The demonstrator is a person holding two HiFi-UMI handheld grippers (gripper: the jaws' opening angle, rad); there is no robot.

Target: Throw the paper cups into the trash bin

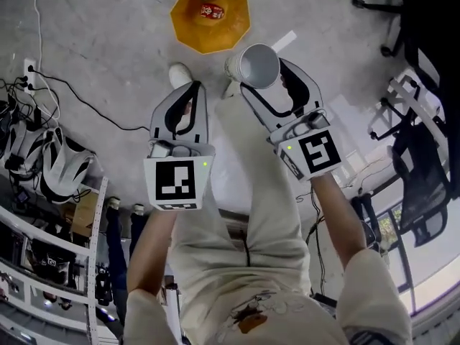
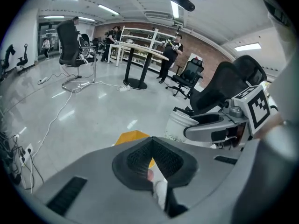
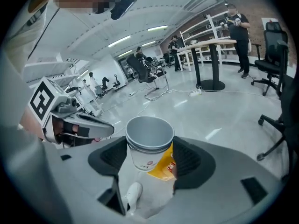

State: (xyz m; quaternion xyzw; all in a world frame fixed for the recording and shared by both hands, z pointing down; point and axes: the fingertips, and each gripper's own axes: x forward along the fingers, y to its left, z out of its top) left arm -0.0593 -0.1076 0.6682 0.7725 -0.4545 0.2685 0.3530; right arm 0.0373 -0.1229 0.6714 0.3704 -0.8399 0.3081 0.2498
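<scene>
Orange bin (image 1: 185, 33) holds a cup (image 1: 212, 11); right hand-held gripper (image 3: 150, 158) clamps paper cups (image 1: 259, 64).

Your left gripper (image 1: 191, 89) and right gripper (image 1: 263, 75): grey shells, black ribbed fingers (image 3: 194, 160). Each has a white cube (image 1: 176, 183) with black square markers and a green light (image 1: 205, 164). You wear cream trousers (image 1: 248, 192), white shoes (image 1: 180, 72), and a light top (image 1: 215, 322) with orange print.

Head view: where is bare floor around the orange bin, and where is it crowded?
Bare grey floor lies left of the orange octagonal plastic bin, up to the black cable, and right of it, toward the black office chairs. Crowded: the cluttered shelving at the left edge.
</scene>
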